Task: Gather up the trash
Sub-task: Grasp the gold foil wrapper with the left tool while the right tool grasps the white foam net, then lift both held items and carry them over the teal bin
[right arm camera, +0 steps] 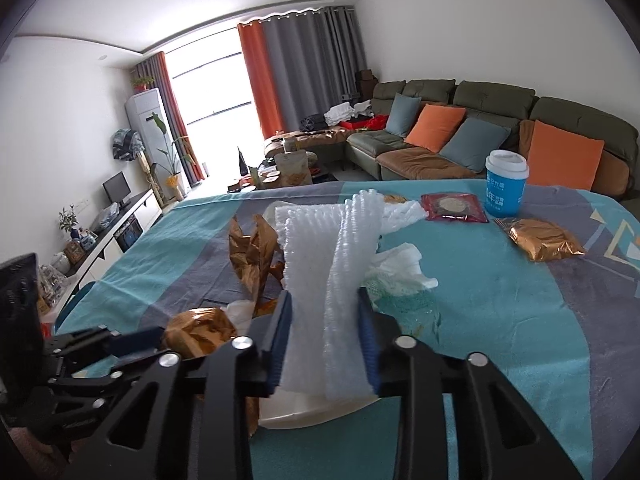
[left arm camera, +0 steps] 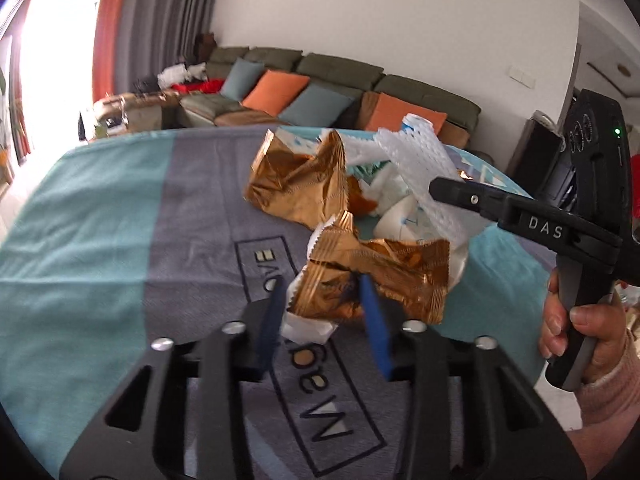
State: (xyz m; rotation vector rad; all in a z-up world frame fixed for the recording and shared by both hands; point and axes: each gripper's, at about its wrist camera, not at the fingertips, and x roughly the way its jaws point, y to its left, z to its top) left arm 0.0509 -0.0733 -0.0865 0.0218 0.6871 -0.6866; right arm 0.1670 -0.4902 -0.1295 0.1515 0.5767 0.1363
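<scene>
On the cloth-covered table point(right arm camera: 500, 300) lie three gold foil wrappers: two crumpled point(left arm camera: 298, 184) point(left arm camera: 372, 276), one flat point(right arm camera: 544, 239). There is one white foam net sleeve point(right arm camera: 320, 280), one blue cup point(right arm camera: 506, 184), one red packet point(right arm camera: 454, 207) and one white plate point(right arm camera: 304, 410). The sofa point(right arm camera: 472, 92) carries four cushions, two orange and two blue-grey

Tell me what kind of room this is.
Most likely a home living room: a long sectional sofa with cushions, floor-length curtains at a big window, and a low TV cabinet with a screen.

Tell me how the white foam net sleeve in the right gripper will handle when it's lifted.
The white foam net sleeve looks very light and floppy; its free end will likely droop. Between the right gripper pads it bunches, so it probably squashes rather than slips.
</scene>
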